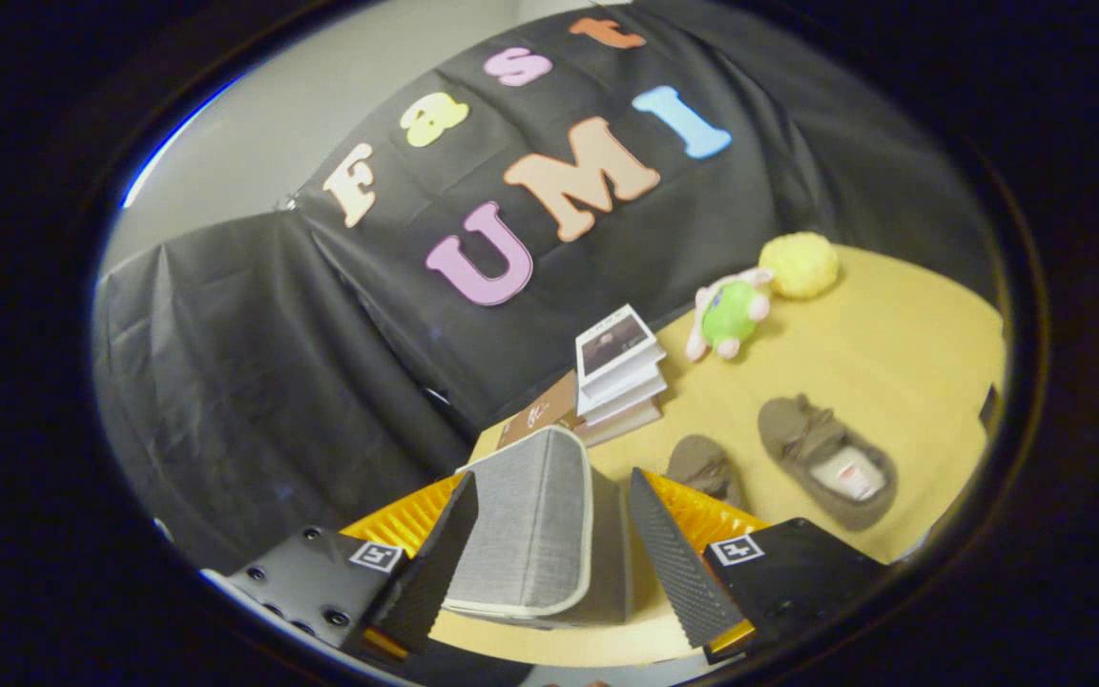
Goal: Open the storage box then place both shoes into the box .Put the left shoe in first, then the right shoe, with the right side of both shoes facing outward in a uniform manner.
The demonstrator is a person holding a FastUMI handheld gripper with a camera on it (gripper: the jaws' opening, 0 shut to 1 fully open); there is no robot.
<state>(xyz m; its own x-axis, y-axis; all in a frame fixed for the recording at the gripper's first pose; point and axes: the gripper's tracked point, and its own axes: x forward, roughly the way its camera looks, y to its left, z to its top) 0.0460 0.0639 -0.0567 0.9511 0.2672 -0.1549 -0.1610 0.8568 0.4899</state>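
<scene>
Two shoes (826,463) are left beside the box (535,520); its lid, straddled by the parted claw (549,544), could be missed.

The claw's right finger (678,563) hides 1 shoe's (702,468) heel.

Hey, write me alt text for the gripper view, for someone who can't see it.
The gripper has its open fingers either side of a grey fabric storage box on a yellow table. Beyond it lie two brown shoes, a stack of books, a green plush toy and a yellow pompom.
</scene>
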